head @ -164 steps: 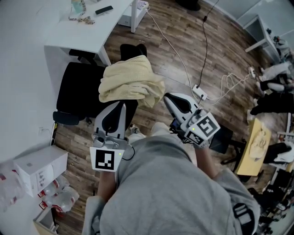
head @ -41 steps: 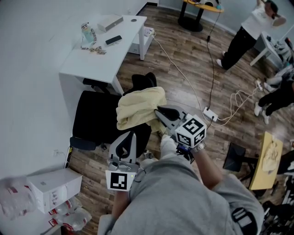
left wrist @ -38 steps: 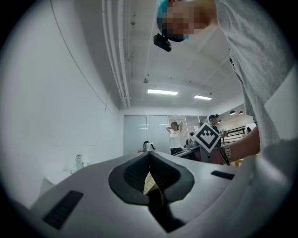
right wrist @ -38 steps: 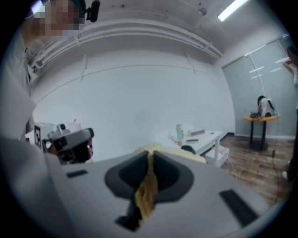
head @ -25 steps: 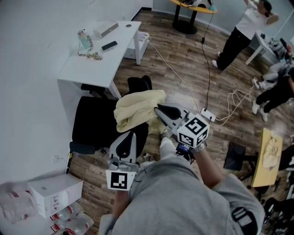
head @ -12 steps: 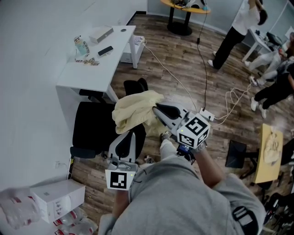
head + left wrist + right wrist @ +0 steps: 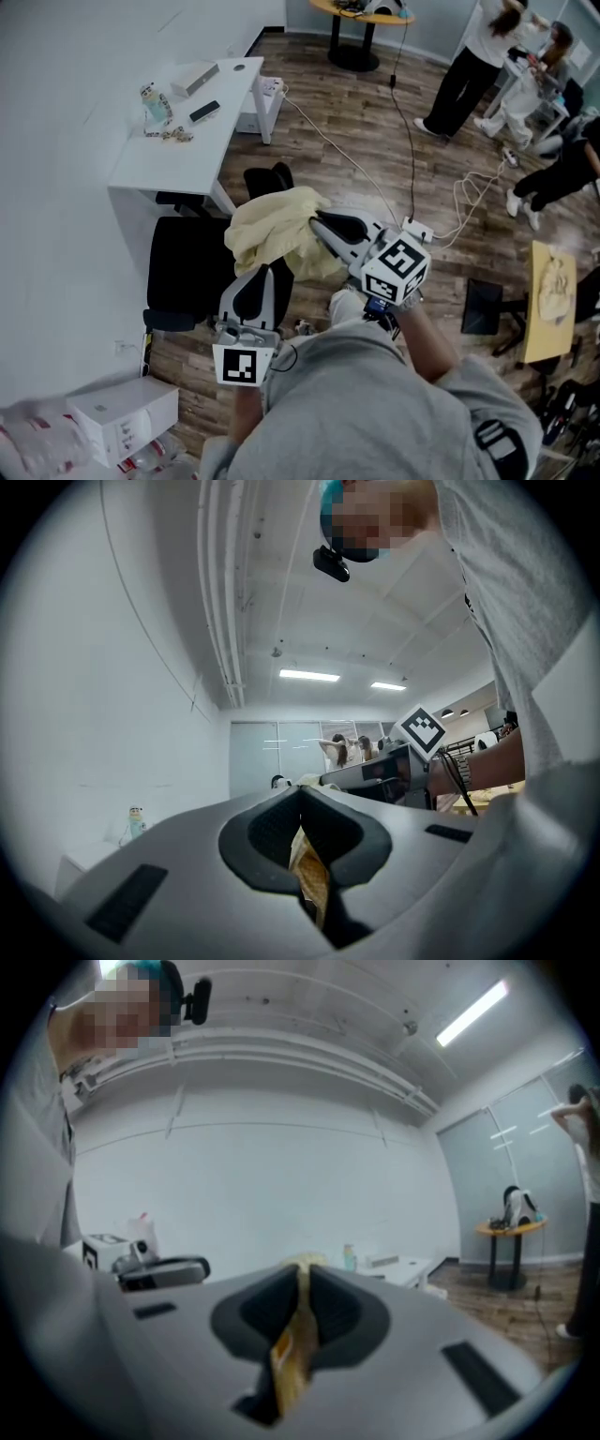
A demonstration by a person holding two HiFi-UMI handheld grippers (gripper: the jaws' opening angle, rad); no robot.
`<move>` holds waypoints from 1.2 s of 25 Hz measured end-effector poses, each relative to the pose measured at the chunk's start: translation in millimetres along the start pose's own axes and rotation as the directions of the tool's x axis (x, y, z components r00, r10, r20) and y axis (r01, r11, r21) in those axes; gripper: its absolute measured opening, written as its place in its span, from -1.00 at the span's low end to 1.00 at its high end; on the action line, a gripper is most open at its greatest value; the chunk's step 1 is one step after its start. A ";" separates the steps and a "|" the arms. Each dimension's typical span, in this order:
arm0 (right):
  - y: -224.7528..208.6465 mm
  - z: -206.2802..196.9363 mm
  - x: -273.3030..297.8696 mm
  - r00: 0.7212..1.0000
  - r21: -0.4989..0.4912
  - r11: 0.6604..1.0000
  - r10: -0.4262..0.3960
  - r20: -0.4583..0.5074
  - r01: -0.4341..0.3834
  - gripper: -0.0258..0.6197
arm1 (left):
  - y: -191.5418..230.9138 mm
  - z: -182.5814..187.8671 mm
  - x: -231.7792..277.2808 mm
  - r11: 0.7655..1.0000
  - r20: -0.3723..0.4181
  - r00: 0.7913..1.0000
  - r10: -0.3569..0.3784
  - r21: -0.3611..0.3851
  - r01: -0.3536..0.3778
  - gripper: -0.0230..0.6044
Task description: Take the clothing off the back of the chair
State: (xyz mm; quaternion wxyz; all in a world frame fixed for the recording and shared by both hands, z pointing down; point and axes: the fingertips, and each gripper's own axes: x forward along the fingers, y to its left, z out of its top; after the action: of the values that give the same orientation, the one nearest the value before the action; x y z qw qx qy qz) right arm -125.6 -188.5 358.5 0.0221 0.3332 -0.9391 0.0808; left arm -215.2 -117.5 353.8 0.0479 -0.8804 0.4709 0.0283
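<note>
Both clamped on yellow clothing [image 7: 267,232]: left hand-held gripper [image 7: 265,272], right hand-held gripper [image 7: 315,219]; white box [image 7: 122,422] print unreadable.

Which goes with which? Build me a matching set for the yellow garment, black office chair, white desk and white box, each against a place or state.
Things:
1. yellow garment
2. black office chair
3. white desk
4. white box

Places or states:
A. lower left corner of the head view
B. against the wall, small items on top
C. pinched in the shut jaws of the left gripper and right gripper
D. beside the desk, below the garment

Pairs: 1-C, 2-D, 3-B, 4-A
</note>
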 end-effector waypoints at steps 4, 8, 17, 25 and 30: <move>-1.4 2.1 -6.9 1.000 -0.003 1.000 -0.016 0.011 0.016 -0.74 | -6.0 -1.7 3.1 1.000 0.000 1.000 -0.023 0.003 0.023 -0.81; -4.1 5.0 -8.4 0.999 -0.002 0.999 -0.032 0.020 0.033 -0.74 | -7.7 -2.3 7.9 0.999 0.001 0.999 -0.045 -0.006 0.045 -0.81; -12.1 11.2 -23.5 0.997 0.012 0.998 -0.059 0.050 0.059 -0.74 | -18.4 0.9 21.9 0.997 0.008 0.997 -0.083 0.007 0.083 -0.81; -21.2 20.0 -33.1 0.993 0.019 0.996 -0.086 0.084 0.085 -0.74 | -25.5 -1.3 30.0 0.993 -0.014 0.993 -0.115 0.010 0.115 -0.81; -29.1 20.5 -44.7 0.992 0.037 0.996 -0.085 0.097 0.082 -0.74 | -36.0 0.8 41.4 0.993 -0.004 0.993 -0.120 0.020 0.120 -0.81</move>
State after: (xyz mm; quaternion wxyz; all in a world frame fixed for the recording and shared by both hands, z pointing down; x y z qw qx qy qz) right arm -72.3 -186.3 338.0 -0.0260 0.3762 -0.9228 0.0788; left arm -162.3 -131.7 351.2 0.0576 -0.9067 0.4174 0.0195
